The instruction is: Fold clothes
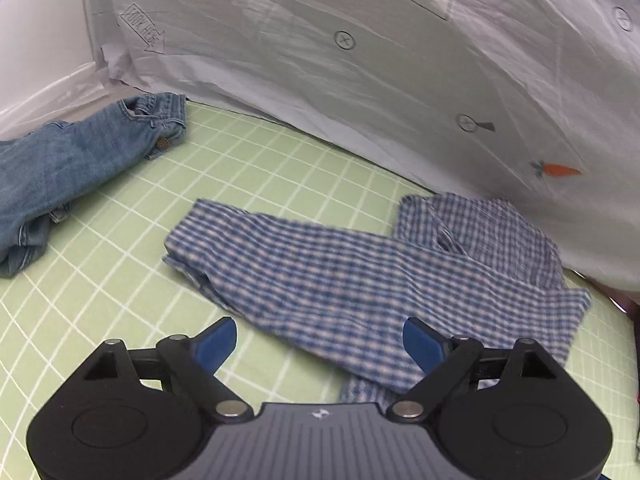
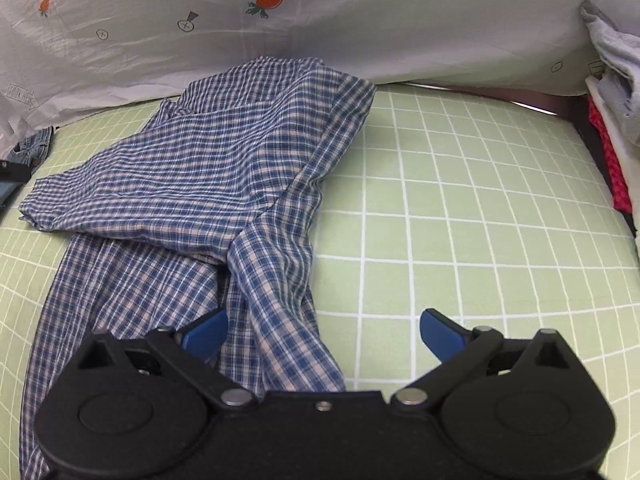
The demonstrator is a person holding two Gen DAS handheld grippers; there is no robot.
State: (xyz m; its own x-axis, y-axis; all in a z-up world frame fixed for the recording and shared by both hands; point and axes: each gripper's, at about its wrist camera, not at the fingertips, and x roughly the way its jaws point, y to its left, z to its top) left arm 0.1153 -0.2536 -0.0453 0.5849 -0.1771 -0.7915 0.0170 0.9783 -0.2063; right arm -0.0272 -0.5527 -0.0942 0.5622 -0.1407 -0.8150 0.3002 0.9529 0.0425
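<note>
A blue and white checked shirt (image 1: pixel 360 276) lies partly folded on the green grid mat (image 1: pixel 248 168), a sleeve laid across its body. My left gripper (image 1: pixel 320 340) is open and empty, hovering just above the shirt's near edge. In the right wrist view the shirt (image 2: pixel 192 184) spreads from the back wall toward me, with a creased fold running down its right side. My right gripper (image 2: pixel 324 332) is open and empty, its left finger (image 2: pixel 204 334) over the shirt's lower edge, its right finger (image 2: pixel 440 332) over bare mat (image 2: pixel 460 200).
A blue denim garment (image 1: pixel 68 164) lies crumpled at the left of the mat. A white printed sheet (image 1: pixel 320 60) forms the back wall. A pile of grey, white and red fabric (image 2: pixel 612 120) stands at the mat's right edge.
</note>
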